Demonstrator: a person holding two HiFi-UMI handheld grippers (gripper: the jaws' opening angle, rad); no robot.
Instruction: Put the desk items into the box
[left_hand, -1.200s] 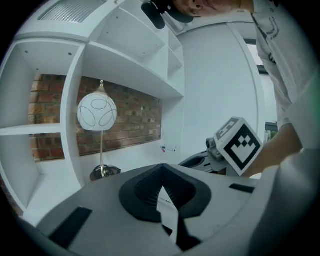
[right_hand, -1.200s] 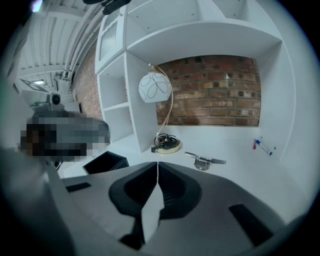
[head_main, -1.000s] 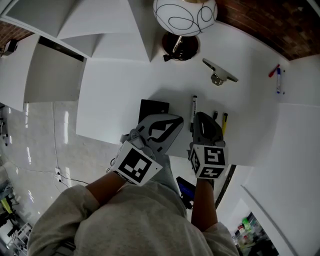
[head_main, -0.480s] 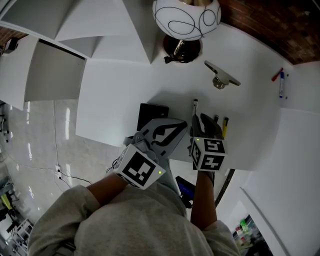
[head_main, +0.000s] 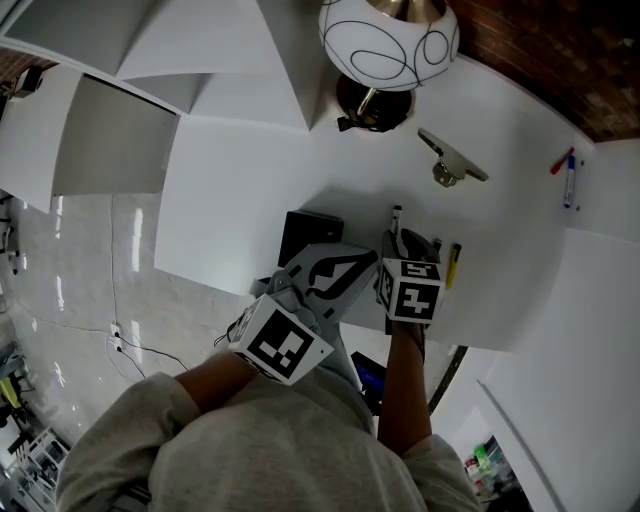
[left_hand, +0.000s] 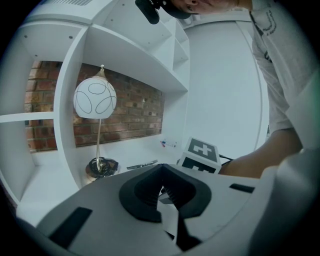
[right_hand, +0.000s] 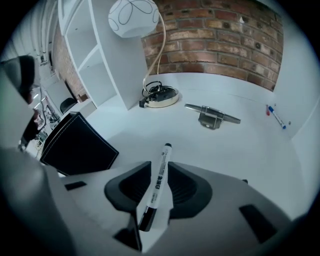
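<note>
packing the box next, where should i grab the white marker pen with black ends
Take the white marker pen with black ends on its printed mid-barrel, pads across its narrow width, coming along its length from the near end. It lies flat on the white desk, long and round, so a centred hold should stop it tipping. The right claw straddles it that way.

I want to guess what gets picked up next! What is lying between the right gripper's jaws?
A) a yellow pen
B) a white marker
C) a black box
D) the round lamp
B: in the right gripper view, the white marker lies lengthwise between the parted jaws of the right gripper.
</note>
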